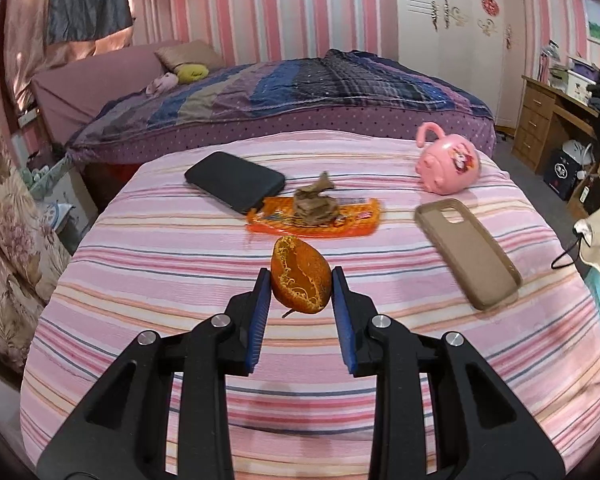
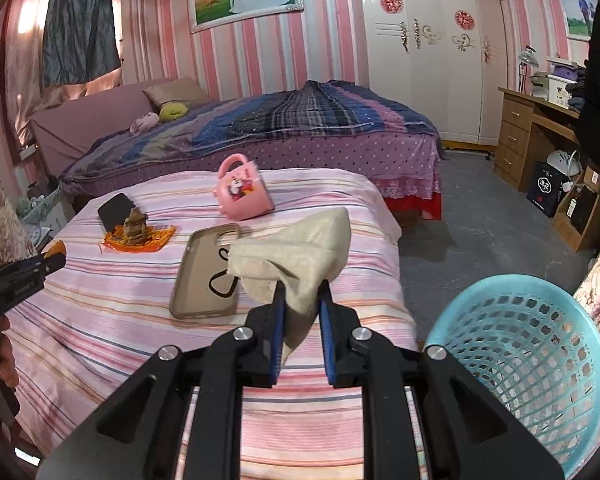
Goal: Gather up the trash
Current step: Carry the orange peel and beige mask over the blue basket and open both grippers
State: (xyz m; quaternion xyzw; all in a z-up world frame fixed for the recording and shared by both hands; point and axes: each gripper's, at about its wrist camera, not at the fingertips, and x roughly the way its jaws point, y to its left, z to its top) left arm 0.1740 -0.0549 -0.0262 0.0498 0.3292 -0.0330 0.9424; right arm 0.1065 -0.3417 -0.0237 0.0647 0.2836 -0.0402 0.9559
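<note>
Both views are taken from the wrists, angled down over a striped bedspread [image 1: 140, 264] toward the far bed [image 1: 284, 92]. The left view is set close above it; the right is set farther right, beside a blue basket [image 2: 520, 360]. The phone case [image 1: 466, 252] and pink cup [image 2: 242, 192] are shared.

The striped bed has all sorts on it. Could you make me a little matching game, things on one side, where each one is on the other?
Things:
1. orange peel
2. beige face mask
3. crumpled brown paper
4. blue basket

Places:
A. on the orange wrapper
B. beside the bed, on the floor
C. in the left hand-held gripper
D. in the right hand-held gripper

Pairs: 1-C, 2-D, 3-A, 4-B
</note>
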